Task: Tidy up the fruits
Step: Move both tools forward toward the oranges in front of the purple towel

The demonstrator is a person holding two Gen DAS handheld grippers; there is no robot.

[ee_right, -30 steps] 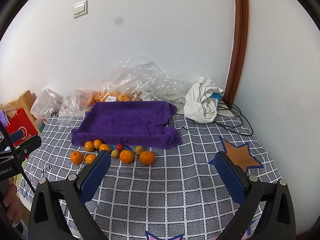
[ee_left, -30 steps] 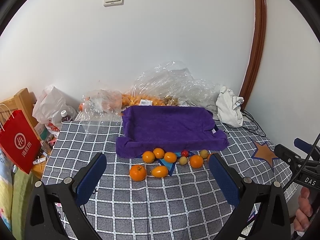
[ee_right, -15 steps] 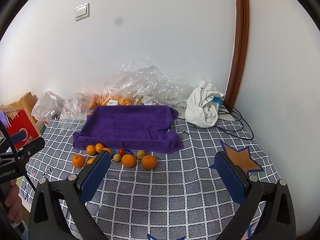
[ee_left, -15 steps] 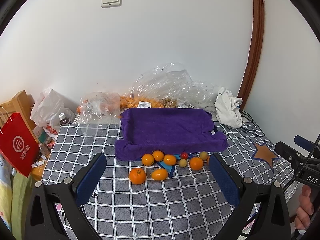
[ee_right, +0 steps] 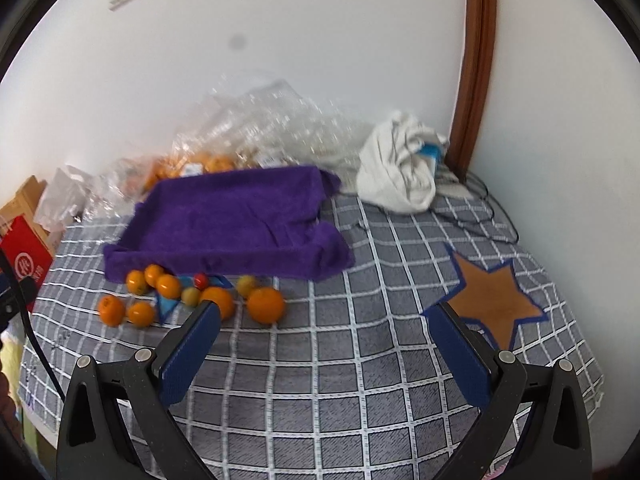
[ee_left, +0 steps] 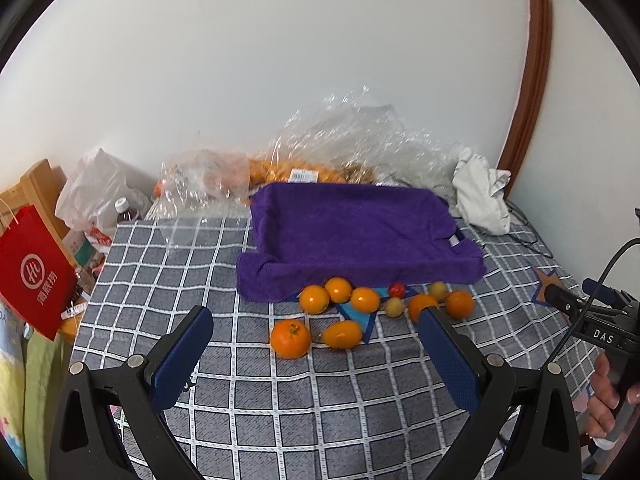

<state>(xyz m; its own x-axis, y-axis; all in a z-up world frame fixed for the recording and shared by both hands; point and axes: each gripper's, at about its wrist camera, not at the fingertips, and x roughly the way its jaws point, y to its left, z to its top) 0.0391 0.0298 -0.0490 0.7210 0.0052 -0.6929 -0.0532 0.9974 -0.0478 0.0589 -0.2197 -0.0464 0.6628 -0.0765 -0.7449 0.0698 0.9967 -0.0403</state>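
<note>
Both grippers are hanging over the checked cloth [ee_left: 320, 412] with jaws wide apart and nothing in them: left gripper [ee_left: 316, 336], right gripper [ee_right: 326, 328]. From the left one, the fruits [ee_left: 360, 304] sit loose at 12 o'clock, one orange [ee_left: 291, 339] nearest. From the right one they're around 10 o'clock. The purple tray [ee_left: 352, 236] is just behind them, with plastic bags [ee_left: 352, 148] against the wall.
</note>
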